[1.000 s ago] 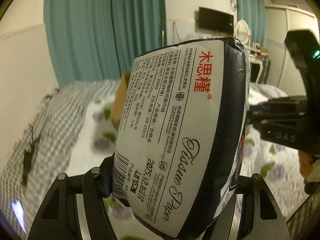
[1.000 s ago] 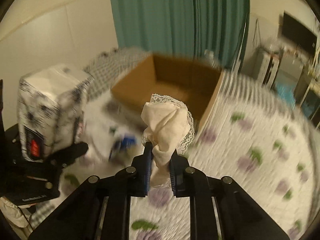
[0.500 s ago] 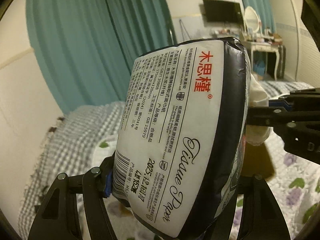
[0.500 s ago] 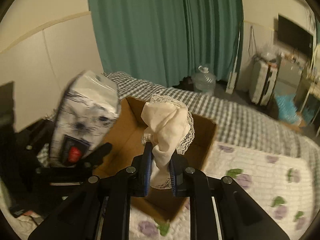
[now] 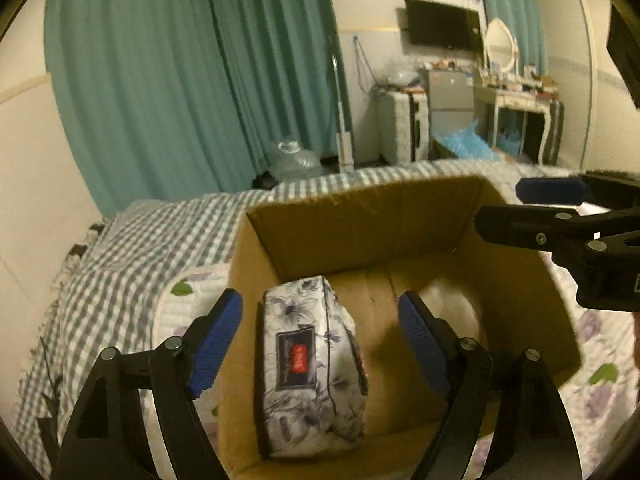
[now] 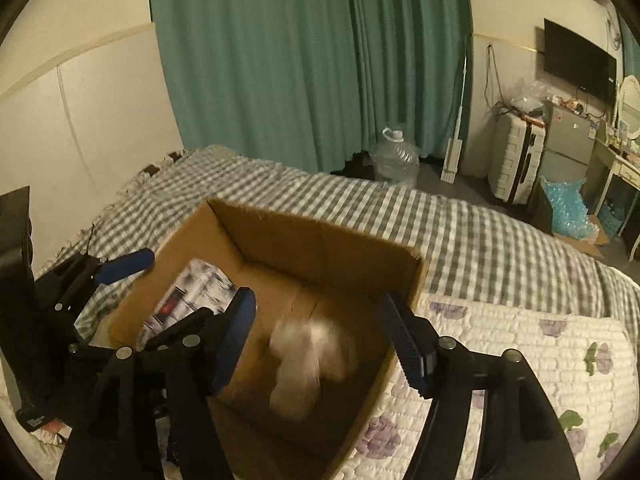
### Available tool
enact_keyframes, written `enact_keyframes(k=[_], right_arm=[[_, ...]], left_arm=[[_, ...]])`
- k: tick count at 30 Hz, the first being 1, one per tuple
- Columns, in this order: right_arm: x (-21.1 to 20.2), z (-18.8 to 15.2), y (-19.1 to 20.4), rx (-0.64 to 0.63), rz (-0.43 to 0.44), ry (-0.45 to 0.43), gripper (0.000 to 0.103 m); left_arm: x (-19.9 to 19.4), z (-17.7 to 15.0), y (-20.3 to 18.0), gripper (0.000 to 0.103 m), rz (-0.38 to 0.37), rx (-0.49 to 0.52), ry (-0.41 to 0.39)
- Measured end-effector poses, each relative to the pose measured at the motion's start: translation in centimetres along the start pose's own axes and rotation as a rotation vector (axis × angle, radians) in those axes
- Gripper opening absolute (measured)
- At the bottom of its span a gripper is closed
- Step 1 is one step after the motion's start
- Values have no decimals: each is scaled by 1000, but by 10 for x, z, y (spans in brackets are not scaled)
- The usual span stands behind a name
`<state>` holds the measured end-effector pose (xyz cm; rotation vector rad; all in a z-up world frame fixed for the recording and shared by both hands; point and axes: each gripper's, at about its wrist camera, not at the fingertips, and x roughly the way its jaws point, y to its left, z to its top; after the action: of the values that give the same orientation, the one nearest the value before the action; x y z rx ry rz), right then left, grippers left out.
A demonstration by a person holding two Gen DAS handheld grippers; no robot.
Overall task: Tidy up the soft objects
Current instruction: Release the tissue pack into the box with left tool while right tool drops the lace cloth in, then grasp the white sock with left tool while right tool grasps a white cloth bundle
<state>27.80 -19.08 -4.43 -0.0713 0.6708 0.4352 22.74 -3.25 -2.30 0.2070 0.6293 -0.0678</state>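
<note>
An open cardboard box (image 5: pixel 360 220) (image 6: pixel 320 240) stands on the bed. A floral tissue pack (image 5: pixel 312 364) lies inside it on the left; it also shows in the right wrist view (image 6: pixel 192 296). A cream lace cloth (image 6: pixel 308 360), blurred, is inside the box on the right, and shows as a pale shape (image 5: pixel 452 312) in the left wrist view. My left gripper (image 5: pixel 320 344) is open and empty above the pack. My right gripper (image 6: pixel 320 344) is open and empty above the cloth, and its fingers (image 5: pixel 552 192) reach in from the right.
The bed has a grey checked blanket (image 6: pixel 460 232) and a white floral quilt (image 6: pixel 520 352). Teal curtains (image 6: pixel 300 60) hang behind. A water jug (image 6: pixel 394 160), a suitcase (image 6: pixel 516 160) and a dressing table (image 5: pixel 516 108) stand on the floor beyond the bed.
Both grippers have opened over the box. The tissue pack has left my left gripper and lies in the box. The lace cloth has left my right gripper and is in the box.
</note>
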Motion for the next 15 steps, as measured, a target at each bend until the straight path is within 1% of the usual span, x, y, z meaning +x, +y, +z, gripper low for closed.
enact_keyframes(k=[1,3,5,6,7,10,11,12,15], right_arm=[[-6,1,1,1,-4,-12,72],[-23,4,7,-5,-18,-37,74],[-47,7,18,-8,-26,-71,80],[-60,9,24,-11,-32,-87,86],[-77,12,33,-19,-39,-114,88],[-118,18,56,-40,-66,-158,93],[-133,19,65,-51,-77,-168,93],[-149,18,73,-61,-89,-182,94],[-185,12,92,-75,-124,-208,97]], left_arm=[[-4,1,2,81,-9,-13,-5],[-22,4,10,81,-36,-46,-31],[-47,9,13,81,-57,-74,-65],[-59,10,16,81,-64,-81,-83],[-74,11,20,81,-68,-84,-105],[-126,14,32,83,-74,-86,-190],[-140,14,37,89,-74,-86,-211],[-160,15,42,91,-71,-88,-237],[-203,11,54,91,-71,-113,-293]])
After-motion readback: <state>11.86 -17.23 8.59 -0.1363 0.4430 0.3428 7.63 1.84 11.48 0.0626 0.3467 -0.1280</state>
